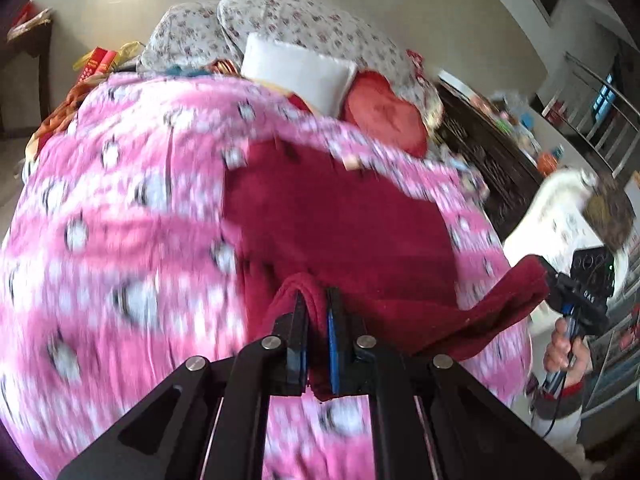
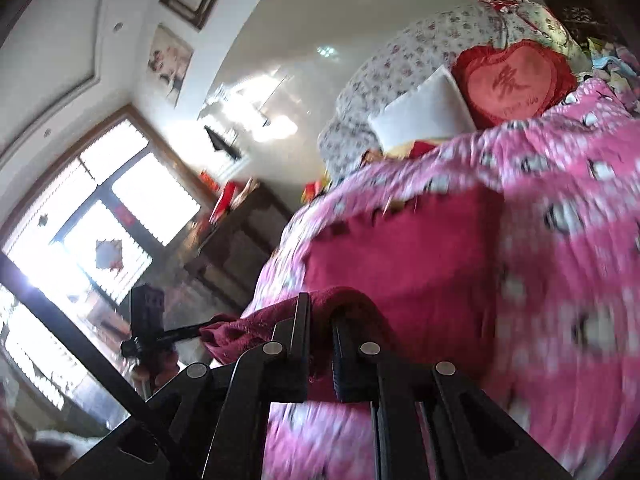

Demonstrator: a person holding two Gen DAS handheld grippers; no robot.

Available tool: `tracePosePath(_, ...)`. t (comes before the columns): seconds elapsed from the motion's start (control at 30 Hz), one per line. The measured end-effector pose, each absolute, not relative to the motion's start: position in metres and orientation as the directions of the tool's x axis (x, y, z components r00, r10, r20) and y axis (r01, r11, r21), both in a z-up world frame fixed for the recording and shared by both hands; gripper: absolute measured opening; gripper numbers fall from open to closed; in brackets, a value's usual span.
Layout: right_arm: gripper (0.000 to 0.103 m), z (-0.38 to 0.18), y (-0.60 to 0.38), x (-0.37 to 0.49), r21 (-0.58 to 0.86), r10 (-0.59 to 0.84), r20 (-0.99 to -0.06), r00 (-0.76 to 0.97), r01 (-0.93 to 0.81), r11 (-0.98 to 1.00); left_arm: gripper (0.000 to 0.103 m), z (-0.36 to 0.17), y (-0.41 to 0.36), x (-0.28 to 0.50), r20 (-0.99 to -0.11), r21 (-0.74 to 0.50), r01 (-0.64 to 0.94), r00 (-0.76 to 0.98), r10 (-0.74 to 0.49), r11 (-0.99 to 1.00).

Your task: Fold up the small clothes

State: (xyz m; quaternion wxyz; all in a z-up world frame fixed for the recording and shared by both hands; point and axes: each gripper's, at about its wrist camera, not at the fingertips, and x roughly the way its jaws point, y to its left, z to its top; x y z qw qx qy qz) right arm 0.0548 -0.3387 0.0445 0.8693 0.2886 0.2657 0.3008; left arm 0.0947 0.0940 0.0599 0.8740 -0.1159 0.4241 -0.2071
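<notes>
A dark red fleece garment [image 1: 340,220] [image 2: 400,260] lies on a pink bedspread [image 1: 120,200], with its near edge lifted off the bed. My left gripper [image 1: 318,312] is shut on a fold of that edge. In the same view my right gripper [image 1: 550,276] grips the garment's other near corner at the far right, with a person's hand [image 1: 564,352] on its handle. In the right wrist view my right gripper [image 2: 320,312] is shut on the red cloth. There the left gripper [image 2: 200,330] holds the cloth at the left. The lifted edge stretches between the two grippers.
A red heart pillow [image 1: 384,112] [image 2: 512,84], a white pillow [image 1: 296,68] and floral pillows [image 1: 280,16] lie at the head of the bed. Dark wooden furniture [image 1: 492,160] [image 2: 240,232] stands beside the bed. A bright window [image 2: 100,220] is on the left.
</notes>
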Motion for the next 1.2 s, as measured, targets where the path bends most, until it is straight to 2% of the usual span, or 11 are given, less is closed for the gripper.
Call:
tracePosePath(0.2, 0.009, 0.043, -0.353, 0.156, 0.667, 0.592, -0.336, 0.732, -0.259, 0.699, 0.007, 0.058, 0.081, 0.208, -0.716, -0.343, 0.154, 0.595, -0.364, 0.927)
tracePosePath(0.4, 0.012, -0.011, -0.366, 0.256, 0.676, 0.514, -0.485, 0.708, -0.070, 0.734, 0.012, 0.009, 0.064, 0.295, -0.783, -0.357, 0.049, 0.529, -0.327, 0.933)
tracePosePath(0.47, 0.033, -0.026, -0.374, 0.264, 0.708, 0.528, -0.505, 0.683, -0.023, 0.706, 0.020, 0.001, 0.072, 0.304, -0.777, -0.433, 0.034, 0.492, -0.393, 0.901)
tracePosePath(0.53, 0.054, -0.025, -0.386, 0.252, 0.756, 0.551, -0.440, 0.709, -0.038, 0.653, 0.028, 0.004, 0.080, 0.301, -0.754, -0.470, 0.052, 0.496, -0.431, 0.881)
tracePosePath(0.57, 0.062, -0.020, -0.389, 0.246, 0.748, 0.531, -0.432, 0.729, -0.039, 0.662, 0.042, 0.009, 0.083, 0.297, -0.750, -0.461, 0.059, 0.508, -0.424, 0.886)
tracePosePath(0.6, 0.063, -0.010, -0.392, 0.234, 0.714, 0.482, -0.437, 0.759, -0.034, 0.700, 0.068, 0.017, 0.086, 0.289, -0.757, -0.402, 0.035, 0.549, -0.354, 0.915)
tracePosePath(0.63, 0.063, -0.003, -0.389, 0.227, 0.688, 0.478, -0.435, 0.763, -0.060, 0.723, 0.073, 0.025, 0.087, 0.282, -0.750, -0.364, 0.015, 0.588, -0.303, 0.931)
tracePosePath(0.73, 0.063, 0.016, -0.359, 0.211, 0.585, 0.496, -0.465, 0.733, -0.167, 0.794, 0.075, 0.041, 0.090, 0.258, -0.706, -0.339, 0.075, 0.639, -0.306, 0.938)
tracePosePath(0.9, 0.057, 0.015, -0.302, 0.225, 0.431, 0.461, -0.547, 0.699, -0.237, 0.871, 0.076, 0.030, 0.063, 0.253, -0.730, -0.300, 0.147, 0.600, -0.326, 0.942)
tracePosePath(1.1, 0.057, -0.018, -0.288, 0.291, 0.293, 0.256, -0.646, 0.719, -0.076, 0.953, 0.076, -0.012, 0.039, 0.298, -0.793, -0.201, 0.057, 0.576, -0.197, 0.978)
tracePosePath(1.2, 0.056, -0.046, -0.299, 0.321, 0.327, 0.255, -0.707, 0.660, -0.015, 0.945, 0.078, -0.031, 0.054, 0.324, -0.820, -0.274, 0.001, 0.522, -0.234, 0.962)
